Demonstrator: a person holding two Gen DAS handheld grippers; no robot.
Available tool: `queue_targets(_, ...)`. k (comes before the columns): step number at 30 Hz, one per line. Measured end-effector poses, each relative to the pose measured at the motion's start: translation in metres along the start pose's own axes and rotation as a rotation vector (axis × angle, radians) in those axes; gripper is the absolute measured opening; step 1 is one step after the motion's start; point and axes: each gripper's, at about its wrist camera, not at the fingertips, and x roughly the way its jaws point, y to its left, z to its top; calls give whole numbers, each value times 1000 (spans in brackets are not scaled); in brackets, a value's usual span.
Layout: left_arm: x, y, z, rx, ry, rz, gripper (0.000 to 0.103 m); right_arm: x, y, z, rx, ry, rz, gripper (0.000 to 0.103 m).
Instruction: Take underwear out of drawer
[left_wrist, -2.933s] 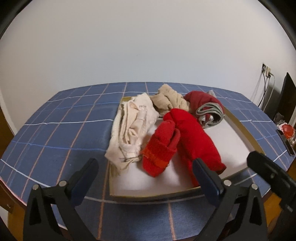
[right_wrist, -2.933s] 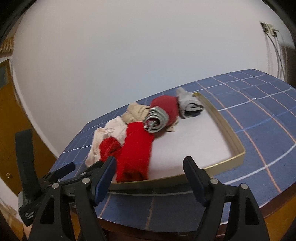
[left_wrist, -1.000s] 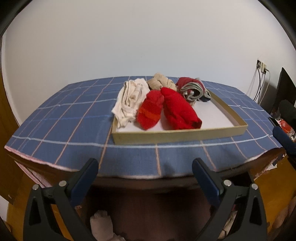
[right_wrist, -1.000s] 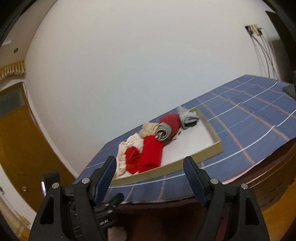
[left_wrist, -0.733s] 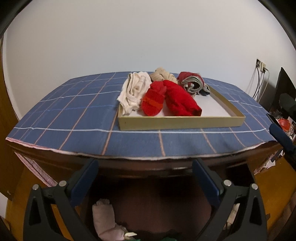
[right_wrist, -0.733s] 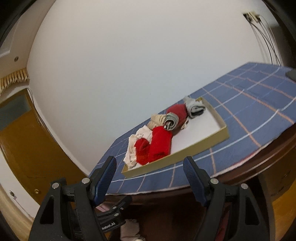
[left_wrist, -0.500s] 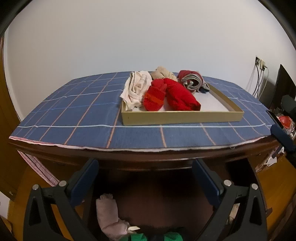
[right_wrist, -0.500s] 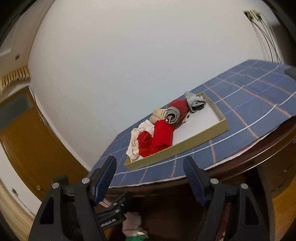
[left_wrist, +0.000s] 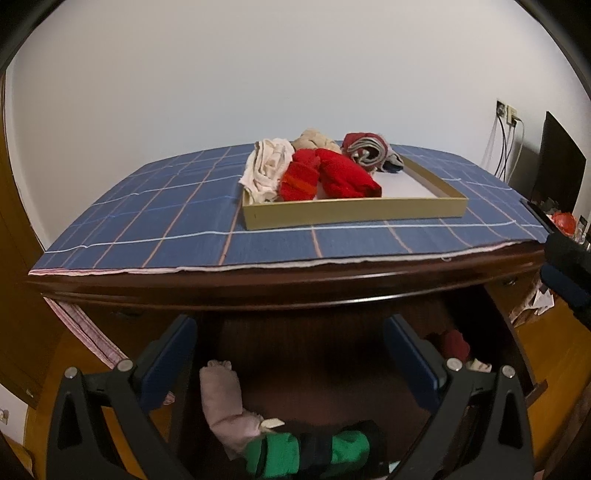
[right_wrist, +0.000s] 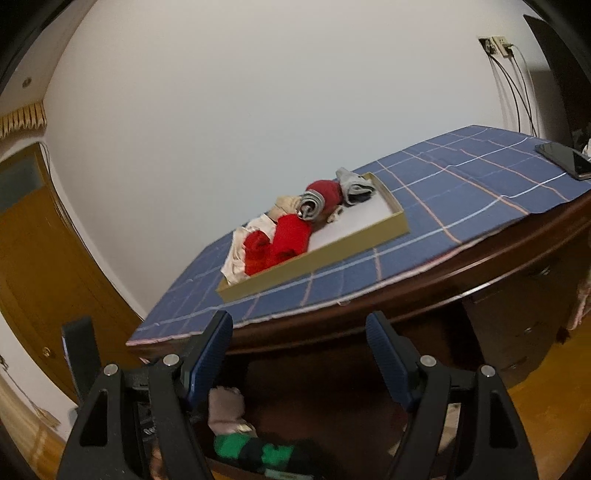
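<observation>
An open dark wooden drawer (left_wrist: 314, 369) sits below the table top. In it lie a rolled pink garment (left_wrist: 225, 402), a green and black roll (left_wrist: 306, 452) and a red roll (left_wrist: 456, 341). The pink roll (right_wrist: 225, 410) and the green roll (right_wrist: 255, 452) also show in the right wrist view. My left gripper (left_wrist: 290, 354) is open and empty above the drawer. My right gripper (right_wrist: 299, 354) is open and empty, just in front of the drawer. On the table a shallow tan tray (left_wrist: 354, 214) holds red, cream, beige and grey rolled underwear (left_wrist: 325, 173).
The table (left_wrist: 147, 229) has a blue checked cloth and a thick dark wooden front edge (left_wrist: 295, 280) above the drawer. A phone (right_wrist: 563, 155) lies at the table's right end. A wooden door (right_wrist: 33, 258) stands to the left. Cables and a dark screen (left_wrist: 561, 162) are at the right.
Both grippers have dropped from table height to below the table edge. The tray has receded upward in view and the open drawer with its rolls has come into sight.
</observation>
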Motion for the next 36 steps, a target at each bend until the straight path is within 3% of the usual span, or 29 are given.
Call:
queue_targets(12, 9, 6, -28, 57, 65, 9, 103, -11, -25, -31, -41, 63, -101, 77)
queue_targets(20, 24, 41, -54, 40, 132, 64, 103, -1, -36, -53, -109, 115, -171, 77)
queue_targets(25, 32, 61, -63, 35, 183, 39, 103, 12, -56, -62, -23, 184, -134, 77)
queue_targets(32, 24, 62, -58, 129, 171, -27, 103, 13, -68, -62, 13, 223, -102, 77)
queue_targets(36, 22, 58, -57, 162, 187, -97, 102, 24, -61, -62, 12, 310, -8, 77)
